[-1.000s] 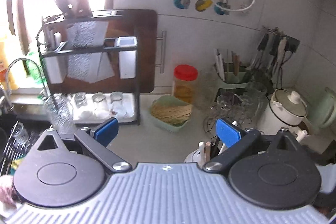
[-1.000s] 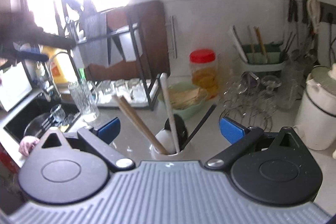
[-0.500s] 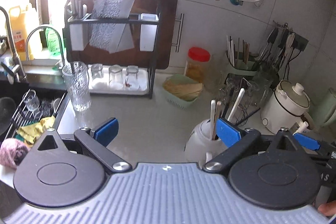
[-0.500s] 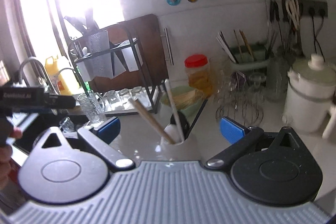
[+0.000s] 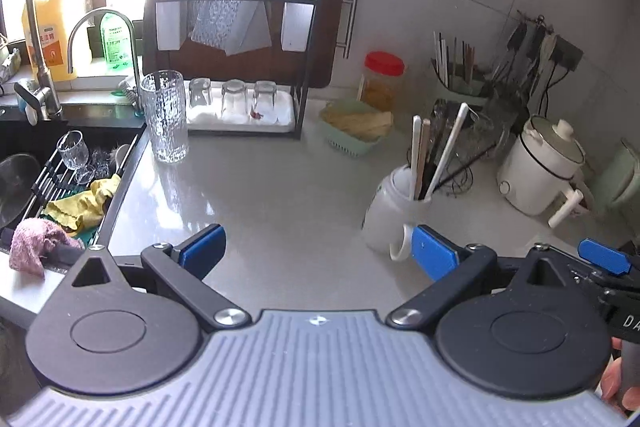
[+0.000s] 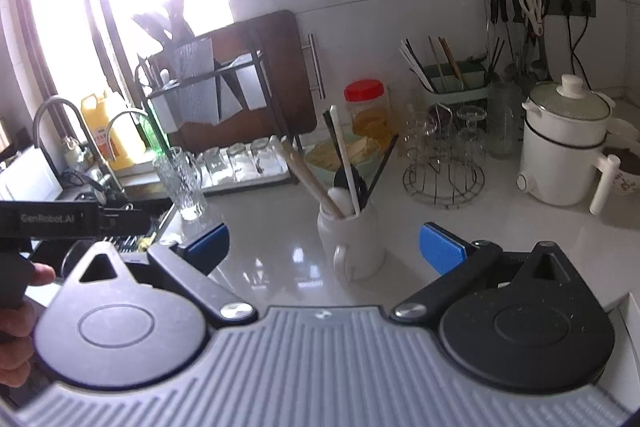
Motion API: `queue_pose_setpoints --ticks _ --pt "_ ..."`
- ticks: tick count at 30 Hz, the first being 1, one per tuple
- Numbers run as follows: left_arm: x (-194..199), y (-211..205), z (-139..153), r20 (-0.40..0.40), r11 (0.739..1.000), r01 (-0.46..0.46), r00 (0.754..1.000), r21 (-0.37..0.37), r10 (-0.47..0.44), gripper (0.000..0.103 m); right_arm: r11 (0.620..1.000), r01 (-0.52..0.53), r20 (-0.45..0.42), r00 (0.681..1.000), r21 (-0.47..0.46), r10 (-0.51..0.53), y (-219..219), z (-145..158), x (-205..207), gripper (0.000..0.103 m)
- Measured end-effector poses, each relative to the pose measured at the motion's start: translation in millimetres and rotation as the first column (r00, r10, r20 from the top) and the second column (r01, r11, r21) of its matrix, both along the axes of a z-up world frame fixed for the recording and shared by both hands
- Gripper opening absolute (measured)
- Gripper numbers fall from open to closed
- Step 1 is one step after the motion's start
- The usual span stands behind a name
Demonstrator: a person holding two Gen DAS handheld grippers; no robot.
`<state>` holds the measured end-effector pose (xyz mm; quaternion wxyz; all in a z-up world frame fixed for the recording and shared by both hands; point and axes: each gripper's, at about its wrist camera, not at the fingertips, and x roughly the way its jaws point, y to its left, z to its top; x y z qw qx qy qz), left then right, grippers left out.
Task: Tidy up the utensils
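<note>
Glossy counter (image 6: pixel 280 227); smooth white mug (image 6: pixel 354 239).

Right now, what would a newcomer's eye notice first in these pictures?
First the white mug full of chopsticks, standing alone mid-counter between the open fingers of the right claw. Next the bright window behind the black dish rack at the back left, and the tall ribbed glass beside the sink.

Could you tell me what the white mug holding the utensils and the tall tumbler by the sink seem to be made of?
The white mug looks like glazed ceramic: opaque and glossy. The tall tumbler appears to be clear textured glass, since the counter shows through its rippled wall.
</note>
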<state>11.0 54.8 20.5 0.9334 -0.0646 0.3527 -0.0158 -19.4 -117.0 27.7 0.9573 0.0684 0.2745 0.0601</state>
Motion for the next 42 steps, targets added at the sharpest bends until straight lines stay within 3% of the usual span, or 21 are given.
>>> queue_pose_setpoints --ticks 22,42 --pt "-34.0 5.4 -4.2 0.004 0.998 0.05 0.999 0.026 -0.05 0.101 0.998 0.036 0.037 0.999 -0.045 -0.035 21.0 -5.4 -30.6 0.103" --pt "-33.0 11.9 -3.3 0.012 0.998 0.044 0.999 0.035 -0.045 0.101 0.999 0.033 0.057 0.998 -0.043 -0.03 31.2 -6.3 -28.5 0.103"
